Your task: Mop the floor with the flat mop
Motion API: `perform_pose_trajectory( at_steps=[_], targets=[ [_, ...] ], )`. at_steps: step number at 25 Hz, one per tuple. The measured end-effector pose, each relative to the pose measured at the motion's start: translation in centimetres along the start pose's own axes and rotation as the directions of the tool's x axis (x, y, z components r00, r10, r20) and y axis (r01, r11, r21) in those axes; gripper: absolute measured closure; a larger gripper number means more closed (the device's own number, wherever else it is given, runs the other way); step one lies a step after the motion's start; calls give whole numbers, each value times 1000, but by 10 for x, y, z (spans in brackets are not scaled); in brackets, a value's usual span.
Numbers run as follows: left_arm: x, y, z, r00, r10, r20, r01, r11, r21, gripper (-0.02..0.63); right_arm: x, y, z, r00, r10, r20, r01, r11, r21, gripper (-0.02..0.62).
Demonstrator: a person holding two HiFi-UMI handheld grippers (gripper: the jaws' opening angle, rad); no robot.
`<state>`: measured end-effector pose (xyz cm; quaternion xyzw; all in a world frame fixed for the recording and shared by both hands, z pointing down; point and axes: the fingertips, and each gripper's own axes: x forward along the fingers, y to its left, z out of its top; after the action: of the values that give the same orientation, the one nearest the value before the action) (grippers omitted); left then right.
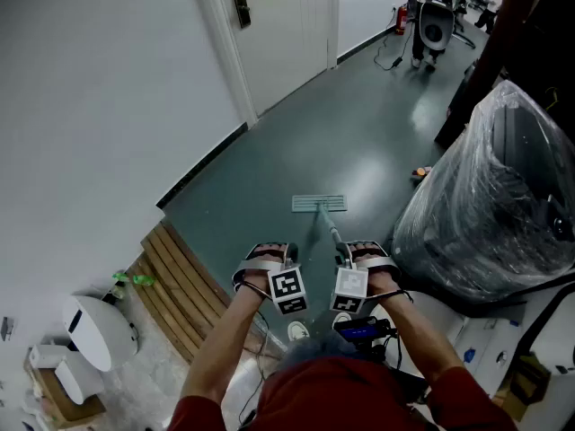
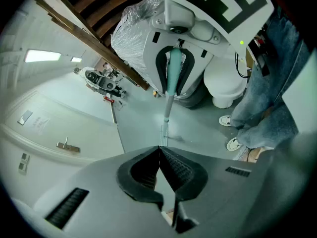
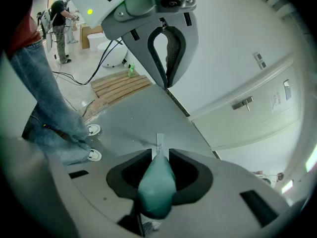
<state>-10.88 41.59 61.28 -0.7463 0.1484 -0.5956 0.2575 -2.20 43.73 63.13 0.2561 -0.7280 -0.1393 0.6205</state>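
- My right gripper (image 3: pixel 159 155): grey body, black pads.
- Mop handle (image 3: pixel 157 185): teal grip, grey pole.
- My left gripper (image 2: pixel 158 150): the same grey and black; its cube (image 1: pixel 287 290) bears black-and-white squares.
- Mop head (image 1: pixel 319 203): pale grey, finely striped.
- Floor (image 1: pixel 359 133): dark grey-green, glossy.
- Slats (image 1: pixel 175 281): brown wood.
- My jeans (image 3: pixel 44 93): blue; my shirt (image 1: pixel 332 393): red.

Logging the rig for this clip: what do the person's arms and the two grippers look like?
The left gripper and right gripper have grey bodies with black ribbed pads; each carries a white cube printed with black square markers. The sleeves of a red top end above the bare forearms.
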Motion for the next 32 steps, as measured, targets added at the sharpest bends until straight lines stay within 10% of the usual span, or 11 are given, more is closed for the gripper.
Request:
perform_pose_trajectory(
  at_steps=[32],
  targets=[
    [4, 7, -44, 998, -1, 56, 0, 1000, 14, 589, 31, 6, 39, 997, -60, -38, 62, 995, 73, 477]
  ],
)
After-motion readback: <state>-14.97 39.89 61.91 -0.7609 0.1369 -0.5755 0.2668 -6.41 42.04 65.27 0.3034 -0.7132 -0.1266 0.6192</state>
